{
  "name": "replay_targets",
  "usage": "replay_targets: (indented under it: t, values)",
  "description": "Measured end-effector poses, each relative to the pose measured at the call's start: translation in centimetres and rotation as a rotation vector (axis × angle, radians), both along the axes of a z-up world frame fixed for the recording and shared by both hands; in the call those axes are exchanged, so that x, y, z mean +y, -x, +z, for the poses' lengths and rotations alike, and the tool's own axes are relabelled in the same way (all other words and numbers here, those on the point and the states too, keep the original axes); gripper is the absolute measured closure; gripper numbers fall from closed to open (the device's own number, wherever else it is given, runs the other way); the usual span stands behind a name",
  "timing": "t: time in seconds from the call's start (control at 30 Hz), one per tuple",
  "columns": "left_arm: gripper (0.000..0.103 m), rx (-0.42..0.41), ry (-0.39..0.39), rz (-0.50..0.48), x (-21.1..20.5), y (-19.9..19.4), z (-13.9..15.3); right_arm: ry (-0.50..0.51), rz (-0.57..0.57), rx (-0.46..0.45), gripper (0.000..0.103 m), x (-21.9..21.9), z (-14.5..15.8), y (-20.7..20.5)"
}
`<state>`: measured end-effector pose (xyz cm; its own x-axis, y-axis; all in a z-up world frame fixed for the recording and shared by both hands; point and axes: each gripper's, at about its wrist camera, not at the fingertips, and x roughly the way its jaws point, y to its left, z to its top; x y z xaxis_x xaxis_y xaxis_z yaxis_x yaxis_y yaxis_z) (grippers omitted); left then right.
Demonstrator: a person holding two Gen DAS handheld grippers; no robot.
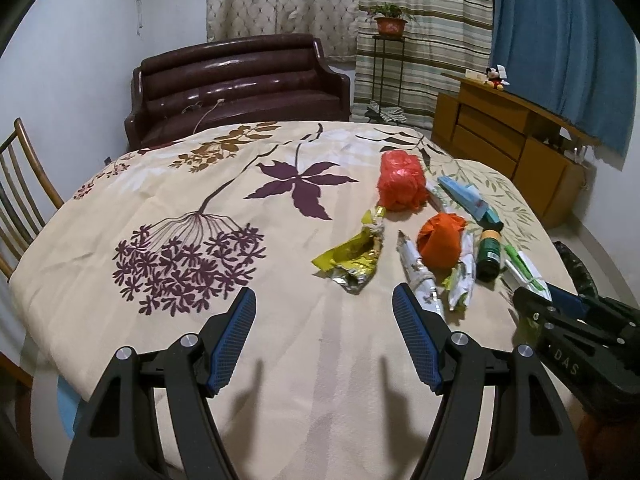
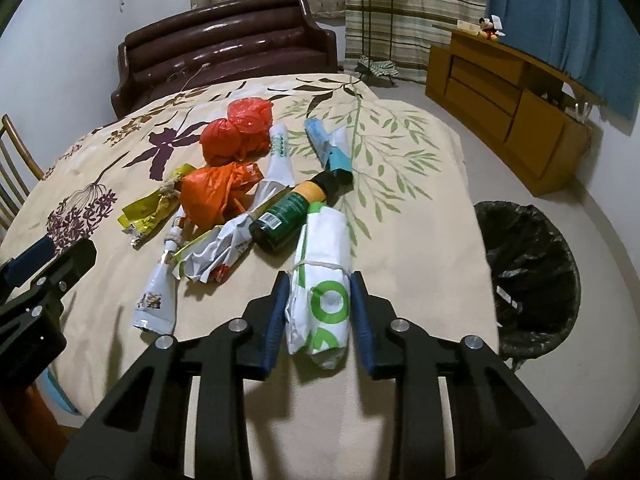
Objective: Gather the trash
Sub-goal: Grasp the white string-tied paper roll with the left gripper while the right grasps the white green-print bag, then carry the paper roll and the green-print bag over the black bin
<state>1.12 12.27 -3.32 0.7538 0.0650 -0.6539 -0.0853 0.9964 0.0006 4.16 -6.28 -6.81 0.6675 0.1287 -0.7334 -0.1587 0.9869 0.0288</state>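
Trash is piled toward 1 o'clock on the counter (image 1: pixel 280 360) under a floral cloth, and the right hand-held gripper (image 2: pixel 318 312) is clamped on a rolled white-and-green wrapper (image 2: pixel 324 280) while the left hand-held gripper (image 1: pixel 324 340) hangs wide open, holding nothing. I think the soft roll could squish and slip before reaching the lined bin (image 2: pixel 532 276) at 3 o'clock. Living room: brown sofa (image 1: pixel 240 84), curtains, wooden cabinet.

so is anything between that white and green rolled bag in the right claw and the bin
Nothing visible. The white and green rolled bag sits between the right claw pads, and only bare tablecloth and floor separate it from the black-lined wicker bin to its right.
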Motion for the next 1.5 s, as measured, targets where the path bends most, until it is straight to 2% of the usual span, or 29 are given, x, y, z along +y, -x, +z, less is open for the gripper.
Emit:
replay_targets:
  t: [0.5,0.63,0.77,0.8,1.17,1.23,1.3,1.4,1.5]
  values:
    - [0.034,0.038,-0.008,-0.087,-4.5,0.1,-0.9,-0.018,0.002,-0.026,0.075,-3.1,0.1,0.9]
    - [0.040,0.070,-0.025,-0.087,-5.3,-0.5,-1.6,-0.028,0.007,-0.020,0.075,-3.4,0.0,1.0]
    - [0.057,0.105,-0.019,-0.080,-5.1,-1.1,-2.2,-0.035,0.015,-0.020,0.075,-3.4,0.0,1.0]
    - [0.058,0.115,-0.005,-0.080,-4.8,-1.1,-2.3,-0.038,0.016,-0.020,0.075,-3.4,0.0,1.0]
    - [0.056,0.123,0.003,-0.071,-4.6,-2.0,-2.5,-0.039,0.017,-0.016,0.075,-3.4,-0.3,0.9]
    - [0.061,0.122,-0.008,-0.074,-4.7,-2.3,-2.6,-0.040,0.017,-0.016,0.075,-3.4,-0.3,0.9]
    - [0.076,0.126,-0.015,-0.087,-4.8,-2.3,-2.8,-0.040,0.017,-0.017,0.075,-3.4,-0.3,0.9]
    - [0.084,0.126,-0.018,-0.091,-4.8,-2.2,-2.9,-0.040,0.018,-0.016,0.075,-3.4,-0.3,0.9]
    - [0.084,0.120,-0.033,-0.099,-5.0,-2.1,-3.0,-0.040,0.018,-0.017,0.075,-3.4,-0.3,0.9]
